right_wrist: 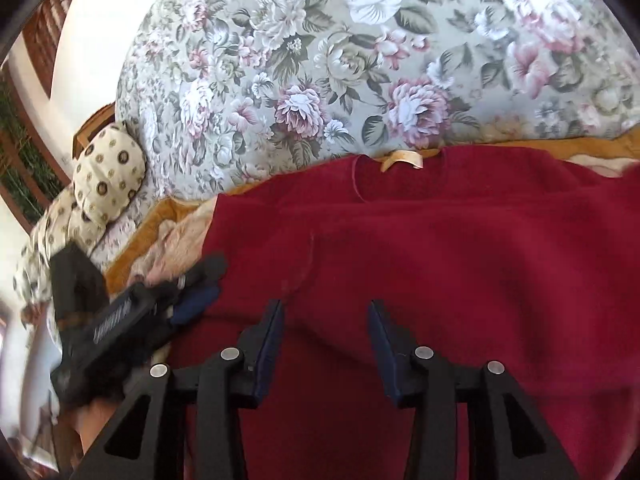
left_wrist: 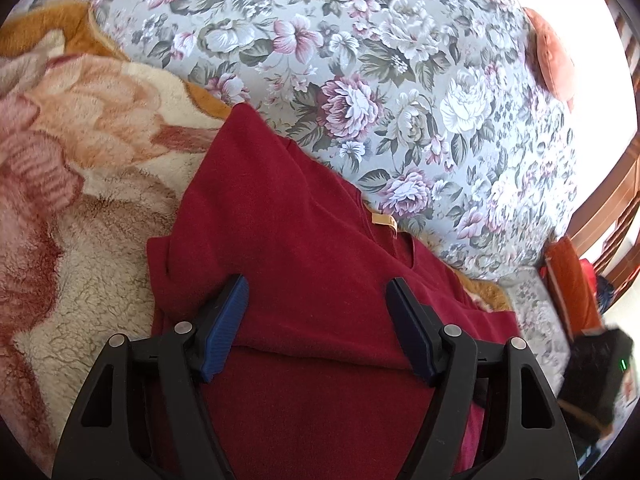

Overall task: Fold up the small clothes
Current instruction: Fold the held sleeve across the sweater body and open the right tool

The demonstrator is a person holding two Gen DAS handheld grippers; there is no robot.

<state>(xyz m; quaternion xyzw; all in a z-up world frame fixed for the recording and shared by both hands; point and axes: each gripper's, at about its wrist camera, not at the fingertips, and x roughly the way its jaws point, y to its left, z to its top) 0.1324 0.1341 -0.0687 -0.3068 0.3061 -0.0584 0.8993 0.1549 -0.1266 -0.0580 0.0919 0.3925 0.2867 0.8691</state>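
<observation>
I have the dark red knit top [right_wrist: 440,248] lying spread on a fleecy blanket [left_wrist: 80,152] with a peach flower print and an ochre border, its neckline and the pale neck label [right_wrist: 402,159] toward the floral sofa back [right_wrist: 320,60].

My left gripper [left_wrist: 316,316] stands with its jaws wide apart over the top, nothing pinched between the blue pads [left_wrist: 224,328]. My right gripper [right_wrist: 326,336] is also parted, narrower, empty, poised above the cloth near a faint seam line.

The risk I see: the knit is soft and lies in shallow ripples, so a pinch may catch only the upper layer, or grab the fleece beneath too, and drag the blanket along with the fold. With the two grippers close together, they could also bump each other. An uneven lift would skew the fold.

Beyond, a spotted cream cushion [right_wrist: 106,176] sits at one end of the sofa and a rust-coloured cushion [left_wrist: 554,56] at the other, with wooden slats [left_wrist: 608,208] and bright daylight behind.
</observation>
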